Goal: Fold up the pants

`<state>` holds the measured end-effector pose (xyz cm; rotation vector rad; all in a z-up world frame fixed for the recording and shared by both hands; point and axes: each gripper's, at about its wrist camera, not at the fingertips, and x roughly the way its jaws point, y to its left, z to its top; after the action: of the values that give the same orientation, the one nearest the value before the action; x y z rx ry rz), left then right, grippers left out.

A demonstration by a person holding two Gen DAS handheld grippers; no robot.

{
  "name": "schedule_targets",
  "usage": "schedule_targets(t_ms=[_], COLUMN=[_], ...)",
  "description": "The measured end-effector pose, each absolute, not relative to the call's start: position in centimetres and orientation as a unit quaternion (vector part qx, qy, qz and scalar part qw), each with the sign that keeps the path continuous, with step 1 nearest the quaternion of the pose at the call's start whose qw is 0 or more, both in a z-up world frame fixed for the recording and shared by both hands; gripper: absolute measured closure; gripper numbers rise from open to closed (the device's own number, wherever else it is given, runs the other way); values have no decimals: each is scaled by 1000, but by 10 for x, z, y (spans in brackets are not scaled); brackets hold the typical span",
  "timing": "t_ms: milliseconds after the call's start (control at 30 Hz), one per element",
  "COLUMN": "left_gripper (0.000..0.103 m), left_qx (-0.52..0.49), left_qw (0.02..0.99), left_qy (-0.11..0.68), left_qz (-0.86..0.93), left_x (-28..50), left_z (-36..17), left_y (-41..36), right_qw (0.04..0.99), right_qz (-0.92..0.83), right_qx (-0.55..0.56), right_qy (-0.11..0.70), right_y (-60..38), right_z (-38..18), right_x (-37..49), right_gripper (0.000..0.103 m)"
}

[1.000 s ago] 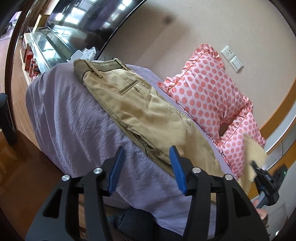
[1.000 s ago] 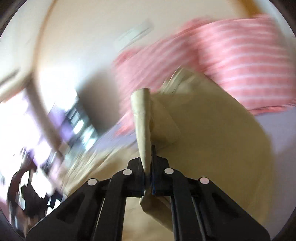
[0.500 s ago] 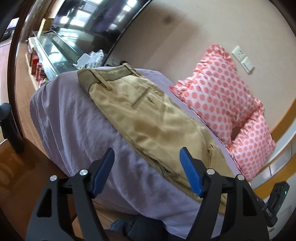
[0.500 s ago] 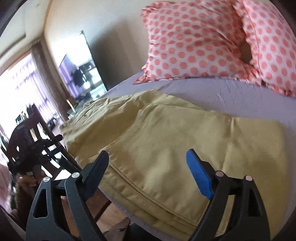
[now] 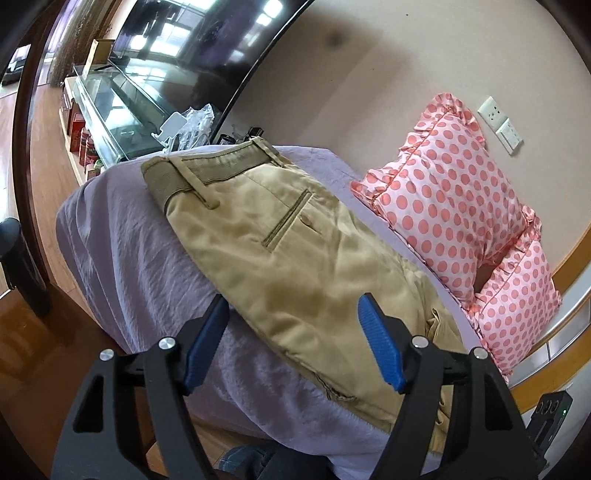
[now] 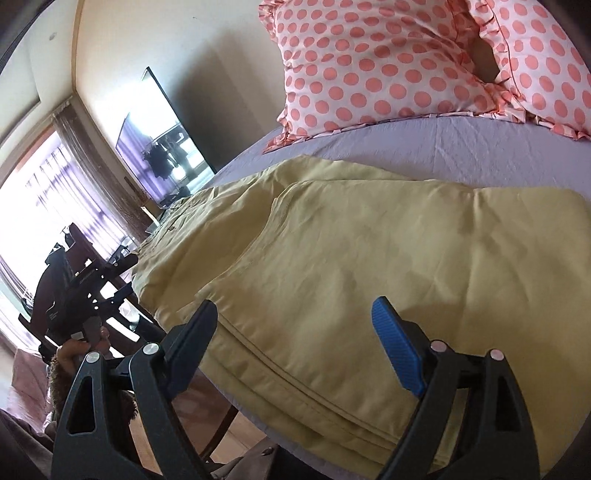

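Khaki pants (image 5: 280, 251) lie on the lilac sheet, waistband at the far end with a back pocket facing up. In the right wrist view the pants (image 6: 369, 251) show their legs folded back over the upper part, hems lying across the middle. My left gripper (image 5: 291, 332) is open and empty, hovering over the near edge of the seat. My right gripper (image 6: 295, 332) is open and empty over the folded edge of the legs. The left gripper also shows in the right wrist view (image 6: 92, 291), held by a hand.
Two pink polka-dot pillows (image 5: 454, 199) lean on the wall behind the pants, also in the right wrist view (image 6: 388, 62). A TV (image 5: 192, 33) and a glass-topped cabinet (image 5: 110, 107) stand beyond the bed's end. The lilac sheet (image 5: 122, 251) drops to a wood floor.
My right gripper was shut on the trouser leg hem, carried it over, let go and now stands open. My left gripper opened wider and moved in over the pants.
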<state>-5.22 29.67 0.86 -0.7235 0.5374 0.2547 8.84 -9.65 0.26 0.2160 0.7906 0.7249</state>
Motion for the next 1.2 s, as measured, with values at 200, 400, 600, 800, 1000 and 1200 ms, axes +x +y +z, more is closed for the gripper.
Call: schedule_targets(t_ms=[200,400,600,800,1000,1200], left_gripper=[31,31,30,24,24,47], left_qx=[-353,-370,-386,-408,-434,-463], left_qw=[888,882,873,863,853,841], left_qy=[262,255,257,255,258,243], left_qz=[133,144,153,152,130,138], left_x=[-51,-51,-50,-46,-28,-21], left_z=[9,8,9,11,10,6], left_y=[299,306,311,315,322,339], right_qw=[851,848,845,843,840,841], right_qz=[351,358,362,368,372,375], right_qx=[110,112,116,118,120,126], right_qy=[374,375,375,374,376,369], right_y=[-96,-96,-96,-95,-94,-99], right_z=[2,1,1,1,-1,1], right_x=[89,89,89,88,88,86], right_gripper=[16,16,15,15,15,15])
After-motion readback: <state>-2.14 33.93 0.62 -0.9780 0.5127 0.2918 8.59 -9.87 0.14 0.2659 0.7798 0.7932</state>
